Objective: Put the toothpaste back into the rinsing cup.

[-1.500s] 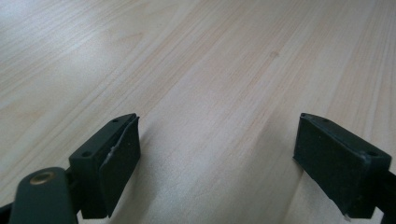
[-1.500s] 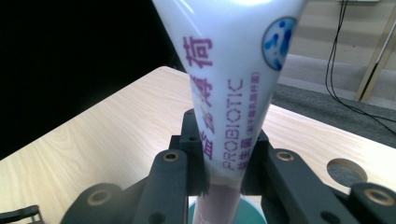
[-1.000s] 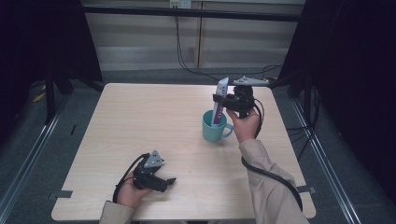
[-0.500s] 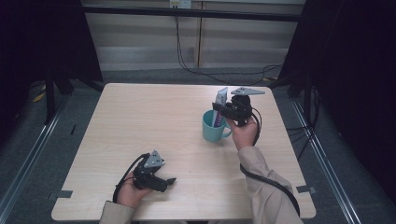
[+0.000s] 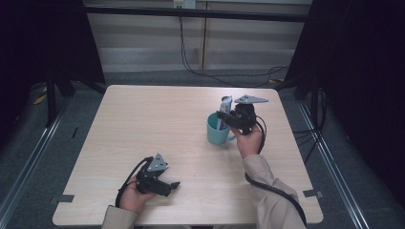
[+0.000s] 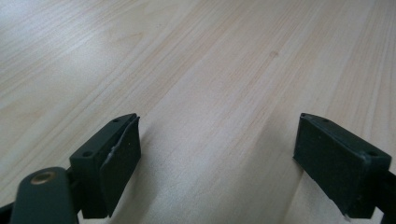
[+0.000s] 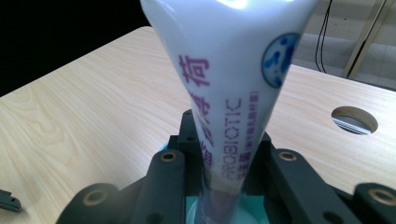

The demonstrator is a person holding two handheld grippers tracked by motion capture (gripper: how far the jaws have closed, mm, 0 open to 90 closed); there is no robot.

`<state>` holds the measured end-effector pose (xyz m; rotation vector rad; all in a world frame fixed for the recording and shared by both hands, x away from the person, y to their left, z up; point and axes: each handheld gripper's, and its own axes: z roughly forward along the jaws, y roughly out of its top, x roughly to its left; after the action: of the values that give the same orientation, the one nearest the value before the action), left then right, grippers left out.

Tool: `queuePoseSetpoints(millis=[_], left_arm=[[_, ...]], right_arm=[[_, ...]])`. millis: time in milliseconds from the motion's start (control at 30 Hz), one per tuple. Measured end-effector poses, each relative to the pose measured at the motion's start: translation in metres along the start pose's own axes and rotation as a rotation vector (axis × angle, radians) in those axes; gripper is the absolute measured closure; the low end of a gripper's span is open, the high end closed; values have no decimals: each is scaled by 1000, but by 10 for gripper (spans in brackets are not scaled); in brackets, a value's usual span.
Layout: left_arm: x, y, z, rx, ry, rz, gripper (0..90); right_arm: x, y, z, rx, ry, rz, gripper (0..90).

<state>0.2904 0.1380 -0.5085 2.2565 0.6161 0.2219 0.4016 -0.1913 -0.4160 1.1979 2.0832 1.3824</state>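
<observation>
A teal mug (image 5: 217, 131) stands right of the table's middle. A white toothpaste tube (image 5: 225, 106) with purple print stands upright, its lower end inside the mug. My right gripper (image 5: 225, 118) is shut on the tube just above the mug's rim. In the right gripper view the tube (image 7: 229, 93) rises wide end up from between the jaws of the right gripper (image 7: 224, 179), with the mug's rim (image 7: 261, 215) showing below. My left gripper (image 5: 173, 186) rests near the table's front edge. In its own view the left gripper (image 6: 217, 158) is open over bare wood.
The light wooden table (image 5: 157, 124) has a round cable hole (image 7: 354, 119) beyond the mug. Black curtains stand at both sides, and cables lie on the floor (image 5: 215, 76) behind the table.
My right gripper has come down a little with the tube, bringing its lower end deeper into the mug. The left gripper has not moved.
</observation>
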Motion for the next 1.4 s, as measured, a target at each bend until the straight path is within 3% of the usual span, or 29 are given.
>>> queuePoseSetpoints(millis=[900,1400], left_arm=[[0,0,0,0,0,0,143],[0,0,0,0,-1,0,144]], right_arm=[[-3,-12,-12,-10,0,6,668],[-2,-16,-16,27,7,16,477]])
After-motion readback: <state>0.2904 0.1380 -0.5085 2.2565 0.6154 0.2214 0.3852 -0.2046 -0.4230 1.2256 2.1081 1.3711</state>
